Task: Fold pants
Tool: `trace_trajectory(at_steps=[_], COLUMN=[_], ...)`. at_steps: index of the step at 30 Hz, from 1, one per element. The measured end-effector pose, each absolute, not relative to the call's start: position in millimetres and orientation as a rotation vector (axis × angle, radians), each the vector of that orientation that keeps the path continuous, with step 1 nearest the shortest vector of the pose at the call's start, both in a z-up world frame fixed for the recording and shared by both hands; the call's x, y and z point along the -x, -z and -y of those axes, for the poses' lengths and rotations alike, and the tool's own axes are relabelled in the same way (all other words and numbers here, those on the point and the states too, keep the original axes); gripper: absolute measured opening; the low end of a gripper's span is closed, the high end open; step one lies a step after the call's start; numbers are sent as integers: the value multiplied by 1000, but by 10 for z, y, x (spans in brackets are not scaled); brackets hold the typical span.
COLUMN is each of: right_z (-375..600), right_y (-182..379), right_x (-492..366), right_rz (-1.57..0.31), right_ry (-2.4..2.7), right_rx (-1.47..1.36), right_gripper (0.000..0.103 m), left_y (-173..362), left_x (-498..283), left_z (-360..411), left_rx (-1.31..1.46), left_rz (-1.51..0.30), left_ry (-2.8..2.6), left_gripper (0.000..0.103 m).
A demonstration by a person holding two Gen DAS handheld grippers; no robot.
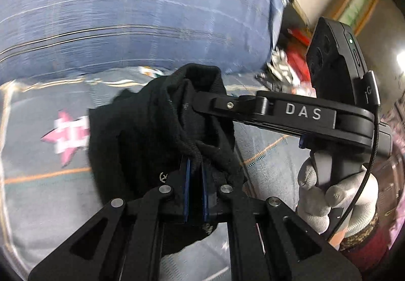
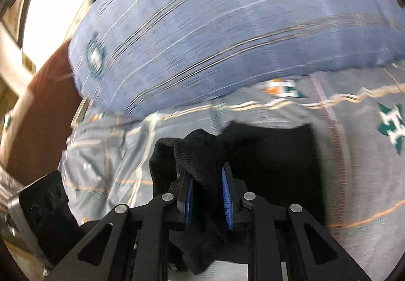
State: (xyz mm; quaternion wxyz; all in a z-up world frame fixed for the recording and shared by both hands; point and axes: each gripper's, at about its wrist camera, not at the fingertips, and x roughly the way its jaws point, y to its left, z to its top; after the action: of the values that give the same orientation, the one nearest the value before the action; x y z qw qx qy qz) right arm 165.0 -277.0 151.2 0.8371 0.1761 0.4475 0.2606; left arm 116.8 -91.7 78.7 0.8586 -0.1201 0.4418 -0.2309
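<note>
Black pants (image 1: 141, 129) are being clamped by the left gripper (image 1: 195, 174) and right gripper (image 2: 208, 195) alike. Both bunched edges are being held side by side above the bed (image 1: 33, 174).

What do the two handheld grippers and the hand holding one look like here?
Both the left gripper and the right gripper have matte black linkage arms with silver pivot pins and blue ribbed pads. The right gripper's body is marked DAS, with a thin black cable. The hand wears a grey knit glove with a patterned cuff.
</note>
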Motion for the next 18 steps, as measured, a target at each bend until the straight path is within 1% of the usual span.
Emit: trace_trajectory(at_steps=[2, 4, 6, 8, 9, 10, 12, 15, 18], right_z=[2997, 3209, 3393, 3576, 3671, 3735, 3816, 3780, 3515], right_y=[-1350, -1123, -981, -908, -897, -911, -1033, -1290, -1422], right_x=[-1718, -1776, -1760, -1729, -1705, -1685, -1623, -1514, -1446], right_rz=[-960, -984, -982, -968, -955, -940, -884, -810, -807], right_ry=[-531, -490, -428, -409, -399, -386, -366, -434, -619], right_rx=[-414, -453, -472, -519, -546, -554, -532, -543, -577], right_gripper=[20, 26, 27, 28, 29, 30, 30, 30, 30], left_y=[-697, -600, -555, -598, -652, -705, -791, -870, -824], left_x=[-1259, -1287, -1249, -1131, -1036, -954, -846, -709, -653], left_z=[1144, 1313, 1358, 1342, 1318, 1297, 1218, 1053, 879], left_rx=[221, 208, 225, 231, 227, 222, 213, 195, 203], left_rz=[-958, -990, -1019, -1021, -1011, -1000, -975, -943, -932], left_ry=[489, 489, 516, 548, 572, 585, 587, 538, 460], left_gripper=[6, 10, 12, 17, 23, 29, 35, 36, 36])
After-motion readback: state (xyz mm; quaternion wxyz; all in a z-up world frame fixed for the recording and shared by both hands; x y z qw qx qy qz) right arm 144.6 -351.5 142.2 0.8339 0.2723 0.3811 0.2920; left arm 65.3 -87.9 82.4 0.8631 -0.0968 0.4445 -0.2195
